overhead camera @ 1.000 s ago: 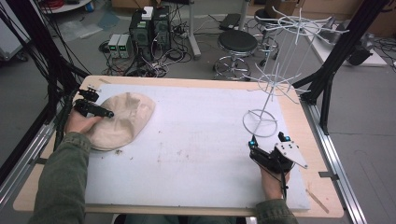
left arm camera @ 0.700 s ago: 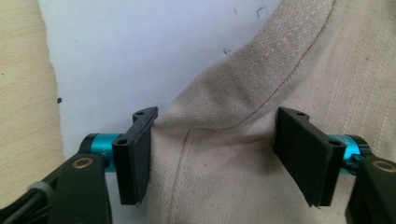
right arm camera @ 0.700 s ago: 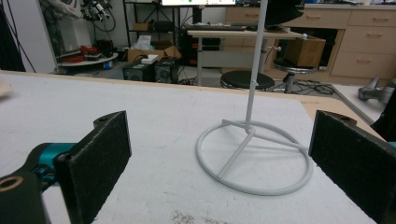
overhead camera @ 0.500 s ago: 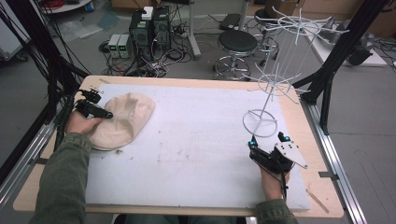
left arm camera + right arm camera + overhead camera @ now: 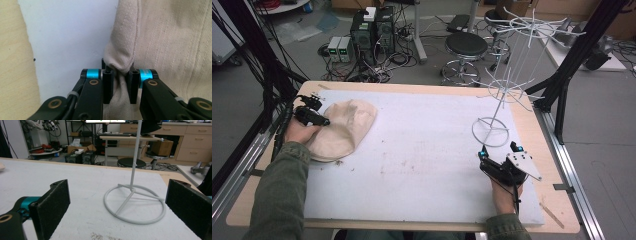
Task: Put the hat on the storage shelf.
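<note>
A cream cloth hat (image 5: 343,129) lies crumpled at the far left of the white mat (image 5: 422,150) that covers most of the wooden table (image 5: 557,200). Its left edge is bunched into a fold, and the left gripper (image 5: 120,86) pinches that fold: the jaws have just been closing and now squeeze the fabric tightly between their pads, with cloth bulging out above and below the grip. In the high view, the left gripper (image 5: 312,116) sits at the hat's left side, held by a hand in an olive-green sleeve (image 5: 282,195) that comes in from the near left corner.

Well apart from the hat, at the near right of the mat, the right gripper (image 5: 499,159) rests low over the surface in the other hand. Its jaws stand wide apart with nothing between them. In the right gripper view, its dark pads (image 5: 51,206) frame the ring-shaped base of a white wire stand (image 5: 135,203), which rises just beyond it on the far right of the mat (image 5: 497,107).
</note>
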{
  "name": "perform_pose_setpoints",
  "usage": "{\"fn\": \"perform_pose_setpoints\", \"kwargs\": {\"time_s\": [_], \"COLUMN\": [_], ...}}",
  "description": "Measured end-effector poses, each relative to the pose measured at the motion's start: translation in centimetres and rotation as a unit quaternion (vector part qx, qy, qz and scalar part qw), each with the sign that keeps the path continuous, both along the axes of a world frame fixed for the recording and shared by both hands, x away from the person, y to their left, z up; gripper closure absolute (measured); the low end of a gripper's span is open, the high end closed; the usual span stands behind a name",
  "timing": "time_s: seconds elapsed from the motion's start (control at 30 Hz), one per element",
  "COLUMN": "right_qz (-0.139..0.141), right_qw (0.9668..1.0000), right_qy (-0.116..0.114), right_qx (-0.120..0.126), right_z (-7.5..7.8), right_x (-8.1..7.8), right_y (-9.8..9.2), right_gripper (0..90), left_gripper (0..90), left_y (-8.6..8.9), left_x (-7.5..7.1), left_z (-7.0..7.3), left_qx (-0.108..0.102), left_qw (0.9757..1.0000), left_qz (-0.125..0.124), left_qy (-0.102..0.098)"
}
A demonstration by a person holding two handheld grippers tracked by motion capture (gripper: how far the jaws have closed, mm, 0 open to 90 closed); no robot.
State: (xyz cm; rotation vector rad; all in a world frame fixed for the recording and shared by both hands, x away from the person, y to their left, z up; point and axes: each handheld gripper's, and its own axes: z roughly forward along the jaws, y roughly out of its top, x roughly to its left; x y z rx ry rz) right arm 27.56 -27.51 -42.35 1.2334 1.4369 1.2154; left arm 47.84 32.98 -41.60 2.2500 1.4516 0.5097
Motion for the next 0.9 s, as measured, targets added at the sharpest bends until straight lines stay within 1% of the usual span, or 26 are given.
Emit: {"fn": "perform_pose_setpoints", "kwargs": {"time_s": [0.13, 0.23, 0.4, 0.47, 0.57, 0.67, 0.83, 0.9], "right_qz": [0.003, 0.003, 0.003, 0.004, 0.005, 0.003, 0.003, 0.004], "right_qw": [1.0, 1.0, 1.0, 1.0, 1.0, 1.0, 1.0, 1.0], "right_qy": [0.0, -0.003, -0.002, -0.001, -0.001, -0.005, -0.002, -0.002], "right_qx": [0.001, 0.001, 0.002, 0.003, 0.002, 0.0, 0.002, 0.001], "right_z": [0.0, 0.0, 0.0, 0.0, 0.1, 0.1, 0.1, 0.1], "right_x": [0.0, -0.1, -0.1, -0.1, -0.2, -0.2, -0.2, -0.2], "right_y": [0.0, 0.0, 0.0, 0.0, 0.0, -0.1, 0.0, 0.0], "right_gripper": [4.9, 4.8, 4.8, 4.8, 4.8, 4.8, 4.8, 4.8], "left_gripper": [80.0, 79.9, 79.9, 80.0, 80.0, 80.0, 80.0, 80.0], "left_y": [0.1, 0.3, 0.3, 0.3, 0.3, 0.1, -0.1, -0.2], "left_x": [-0.1, -0.3, -0.6, -0.7, -1.2, -1.9, -3.0, -3.4], "left_z": [0.3, 0.7, 1.2, 1.5, 2.3, 3.1, 4.7, 5.2], "left_qx": [-0.005, -0.022, -0.021, -0.024, -0.03, -0.03, -0.038, -0.04], "left_qw": [1.0, 0.9997, 0.9995, 0.9993, 0.9987, 0.9978, 0.9949, 0.994], "left_qz": [0.0, 0.004, 0.002, -0.001, -0.003, -0.006, -0.017, -0.021], "left_qy": [-0.006, -0.013, -0.024, -0.028, -0.041, -0.058, -0.091, -0.1]}}
